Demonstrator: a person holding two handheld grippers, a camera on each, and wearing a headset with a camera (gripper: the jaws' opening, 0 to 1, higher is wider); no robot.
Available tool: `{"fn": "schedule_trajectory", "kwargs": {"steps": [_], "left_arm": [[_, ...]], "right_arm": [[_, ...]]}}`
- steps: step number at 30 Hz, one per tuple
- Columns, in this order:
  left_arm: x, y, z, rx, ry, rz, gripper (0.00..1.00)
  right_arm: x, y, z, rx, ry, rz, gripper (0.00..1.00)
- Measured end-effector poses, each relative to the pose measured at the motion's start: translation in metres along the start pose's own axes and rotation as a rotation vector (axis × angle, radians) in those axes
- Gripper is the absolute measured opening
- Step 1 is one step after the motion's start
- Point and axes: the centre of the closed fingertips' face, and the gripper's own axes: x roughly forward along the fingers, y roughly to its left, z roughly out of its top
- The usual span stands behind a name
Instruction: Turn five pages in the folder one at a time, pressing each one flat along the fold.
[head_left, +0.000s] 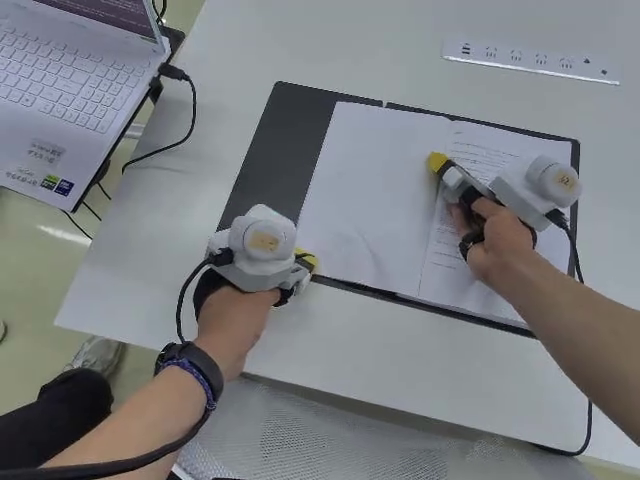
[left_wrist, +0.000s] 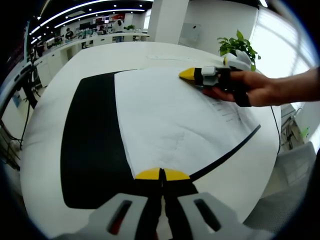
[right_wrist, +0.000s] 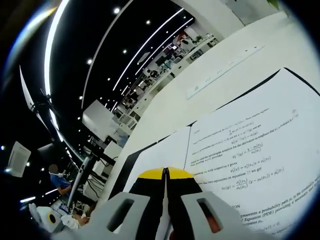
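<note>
The folder (head_left: 278, 150) lies open in the middle of the head view on the white table (head_left: 380, 40). Its black cover is to the left, and a blank page (head_left: 370, 190) sits beside a printed page (head_left: 495, 140). The left gripper (head_left: 305, 262), lower left of centre, has its yellow tips clenched together at the blank page's bottom edge; whether they catch any paper is hard to tell. The right gripper (head_left: 437, 162), at centre right, is also clenched, with its tips on the paper at about the fold. A laptop (head_left: 70, 70) sits at the upper left and a power strip (head_left: 530, 60) at the upper right.
</note>
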Motion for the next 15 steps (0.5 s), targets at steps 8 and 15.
{"fn": "schedule_trajectory", "kwargs": {"steps": [8,15], "left_arm": [[0.000,0.000,0.000,0.004,0.005,0.000,0.00],[0.000,0.000,0.000,0.004,0.005,-0.001,0.00]], "right_arm": [[0.005,-0.001,0.009,0.045,-0.031,-0.008,0.00],[0.012,-0.004,0.019,0.075,-0.062,-0.028,0.00]]}}
